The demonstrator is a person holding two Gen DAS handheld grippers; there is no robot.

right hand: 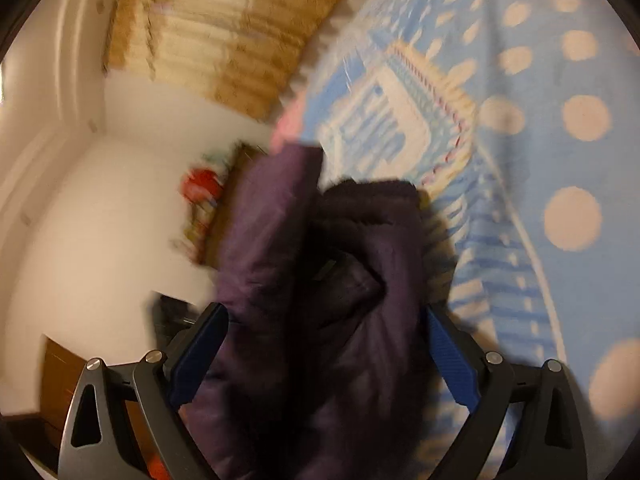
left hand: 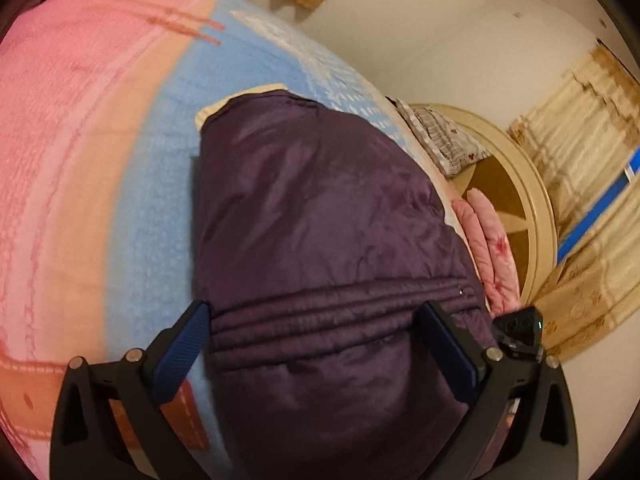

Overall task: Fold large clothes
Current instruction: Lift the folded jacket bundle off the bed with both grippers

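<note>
Both tongs, left tongs point(left hand: 316, 332) and right tongs point(right hand: 326, 340), spread wide around purple jacket point(left hand: 320, 208) on the bed point(left hand: 152, 200), grip unclear; slick bulk may slip, undoing fold.

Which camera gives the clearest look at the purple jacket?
The left wrist view: the purple jacket lies spread across the blue blanket, with its stitched band sharp. The right wrist view shows only a blurred, bunched part of it between the tongs.
</note>
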